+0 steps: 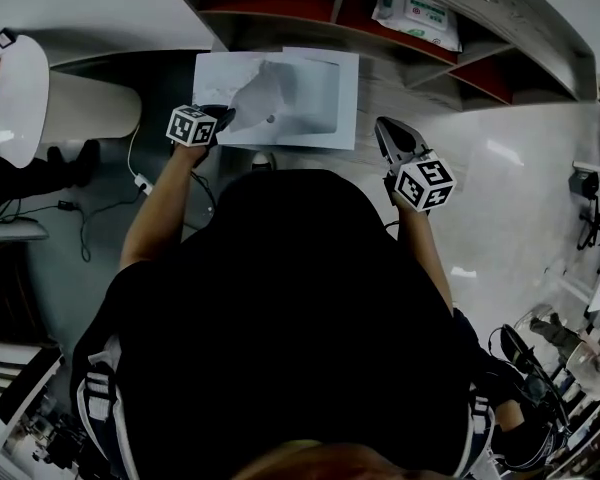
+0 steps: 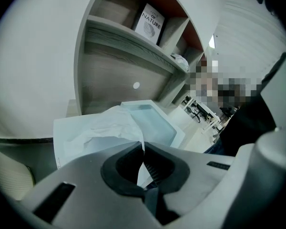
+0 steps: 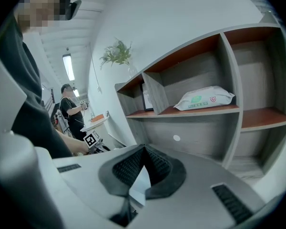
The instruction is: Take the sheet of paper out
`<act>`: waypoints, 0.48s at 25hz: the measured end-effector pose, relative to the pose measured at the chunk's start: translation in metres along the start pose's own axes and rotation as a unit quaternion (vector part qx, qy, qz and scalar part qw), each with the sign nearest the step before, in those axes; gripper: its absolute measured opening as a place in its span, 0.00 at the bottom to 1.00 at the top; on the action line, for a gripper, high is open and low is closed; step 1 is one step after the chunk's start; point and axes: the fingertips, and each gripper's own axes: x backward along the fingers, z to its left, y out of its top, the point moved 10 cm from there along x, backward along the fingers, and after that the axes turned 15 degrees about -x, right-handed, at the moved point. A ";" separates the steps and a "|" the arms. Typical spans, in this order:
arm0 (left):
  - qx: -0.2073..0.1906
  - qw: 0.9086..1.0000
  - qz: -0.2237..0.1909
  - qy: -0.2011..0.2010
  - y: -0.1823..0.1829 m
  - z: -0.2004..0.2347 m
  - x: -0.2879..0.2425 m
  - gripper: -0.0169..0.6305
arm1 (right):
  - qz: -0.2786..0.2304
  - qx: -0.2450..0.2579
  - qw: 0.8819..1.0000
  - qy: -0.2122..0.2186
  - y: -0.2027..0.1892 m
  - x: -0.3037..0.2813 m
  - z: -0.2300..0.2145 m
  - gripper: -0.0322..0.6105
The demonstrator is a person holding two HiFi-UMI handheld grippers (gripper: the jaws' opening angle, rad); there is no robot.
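Task about half done, by my reading: the white tray (image 1: 342, 108) sits at the far side, just below the shelf unit (image 1: 280, 8). The sheet of paper (image 1: 252, 93) is raised at its near-left corner but mostly lies over the tray's left half, so drawing it fully clear remains. The sheet is thin and white, creased and humped where lifted rather than flat. The left gripper (image 1: 223, 116) has its jaws clamped on that corner, the paper edge running between the pads, while the right gripper (image 1: 384, 128) hangs right of the tray, apart from the sheet, jaws together on nothing.
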 end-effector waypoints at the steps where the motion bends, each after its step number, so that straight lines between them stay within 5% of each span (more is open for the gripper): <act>1: -0.002 1.000 -0.003 0.001 0.002 -0.001 0.002 0.06 | 0.001 0.001 1.000 0.001 0.000 -0.001 0.000 0.07; 12: -0.023 0.999 -0.035 0.002 0.021 -0.018 0.024 0.06 | 0.005 0.011 1.000 0.011 0.005 -0.005 0.005 0.07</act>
